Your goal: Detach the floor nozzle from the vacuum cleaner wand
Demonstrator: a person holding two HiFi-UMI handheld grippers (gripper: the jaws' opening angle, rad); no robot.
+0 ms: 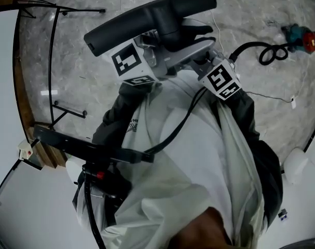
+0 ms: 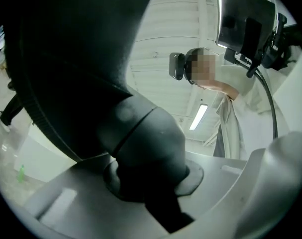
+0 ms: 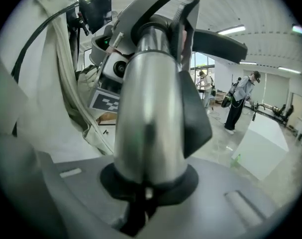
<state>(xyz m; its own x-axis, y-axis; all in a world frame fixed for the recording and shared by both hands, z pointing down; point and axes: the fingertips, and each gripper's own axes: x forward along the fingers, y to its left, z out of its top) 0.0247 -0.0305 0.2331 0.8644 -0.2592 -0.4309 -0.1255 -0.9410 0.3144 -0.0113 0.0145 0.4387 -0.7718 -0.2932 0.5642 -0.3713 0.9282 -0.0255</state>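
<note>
In the head view the dark floor nozzle is held up in front of my white coat, with both marker cubes just beneath it. The left gripper is shut on the nozzle's dark rounded neck, and the nozzle's broad black body fills the upper left of the left gripper view. My right gripper is shut on the shiny metal wand tube, which runs up into the nozzle's dark joint. In the head view the left gripper and right gripper sit close together, with their jaw tips hidden.
A black metal rack stands on the marble floor at left. At the upper right lie a red and teal tool and a coiled black cable. Other people and a white box are in the background.
</note>
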